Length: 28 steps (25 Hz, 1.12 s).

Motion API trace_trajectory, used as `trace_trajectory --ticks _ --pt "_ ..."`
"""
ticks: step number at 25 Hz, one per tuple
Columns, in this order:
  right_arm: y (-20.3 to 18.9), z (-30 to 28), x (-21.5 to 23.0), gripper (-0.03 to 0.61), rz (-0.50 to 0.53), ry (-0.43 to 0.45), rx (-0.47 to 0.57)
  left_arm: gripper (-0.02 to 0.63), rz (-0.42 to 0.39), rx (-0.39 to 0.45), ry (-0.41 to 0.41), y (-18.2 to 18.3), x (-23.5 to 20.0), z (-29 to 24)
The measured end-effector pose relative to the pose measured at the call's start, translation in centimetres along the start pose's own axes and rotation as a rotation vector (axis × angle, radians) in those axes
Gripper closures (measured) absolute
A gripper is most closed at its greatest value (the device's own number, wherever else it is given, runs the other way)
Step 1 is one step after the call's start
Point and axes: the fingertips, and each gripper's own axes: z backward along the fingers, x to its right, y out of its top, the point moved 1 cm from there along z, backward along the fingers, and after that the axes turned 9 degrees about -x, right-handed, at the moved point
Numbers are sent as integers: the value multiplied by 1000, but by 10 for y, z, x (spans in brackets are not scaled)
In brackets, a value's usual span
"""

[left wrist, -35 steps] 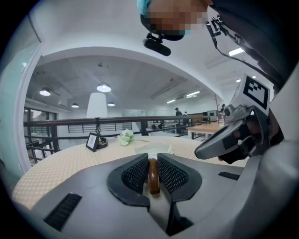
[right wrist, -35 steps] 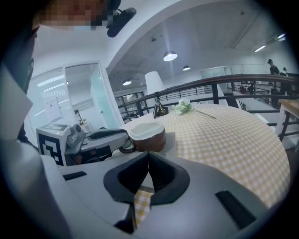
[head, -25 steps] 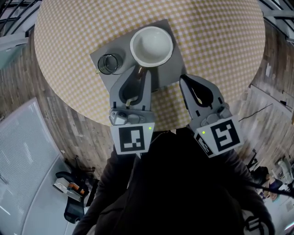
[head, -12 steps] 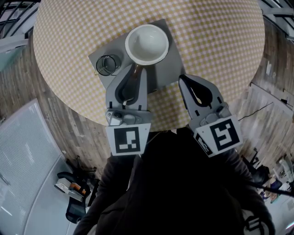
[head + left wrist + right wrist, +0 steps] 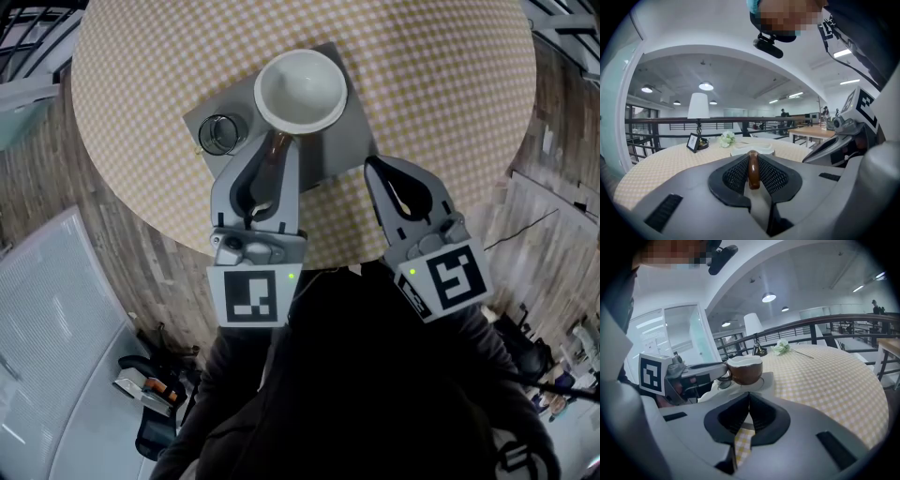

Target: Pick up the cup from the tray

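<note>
From the head view, the cup (image 5: 300,89) hid its own handle & part of the gray tray (image 5: 354,136), so I cd not tell if the cup's bottom sat on the tray or hung just over it. The left claw (image 5: 280,142) covered some of the tray too. In the left gripper view most of the cup was hidden behind the claw. Only a bit of white rim showed, w/ the brown handle (image 5: 753,169) btwn the 2 black pads. The pads were closed tight on that handle, so the left claw was gripping the cup. The glass (image 5: 221,133) was see-through & hard to make out, and I cd not tell if anything was in it. It stood on the tray just left of the cup. The right claw (image 5: 372,163) was closed w/ nothing in it, its tip near the tray's right corner, over the checked table (image 5: 450,112). Count: 1 cup, brown outside & white inside, 1 glass, 1 tray, 1 round table, 2 claws. Far back on the table were 1 bunch of white flowers (image 5: 726,138) & 1 small picture frame (image 5: 693,142).
</note>
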Motion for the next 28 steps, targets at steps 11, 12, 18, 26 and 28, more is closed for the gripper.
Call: trace_trajectory --ticks 11,12,18,26,28 --pt "-21 35 9 571 -24 -73 64 552 -37 43 -67 6 44 -1" --pt "-23 34 10 571 -30 -81 65 552 -38 41 -74 3 43 -3" --pt "-6 25 -9 571 -53 -131 73 554 -44 59 -130 16 18 1" --pt "2 35 -13 571 -85 -194 88 552 -42 60 -186 29 16 -5" --pt "-3 42 -10 571 -96 -217 93 552 -42 55 -203 28 23 -7"
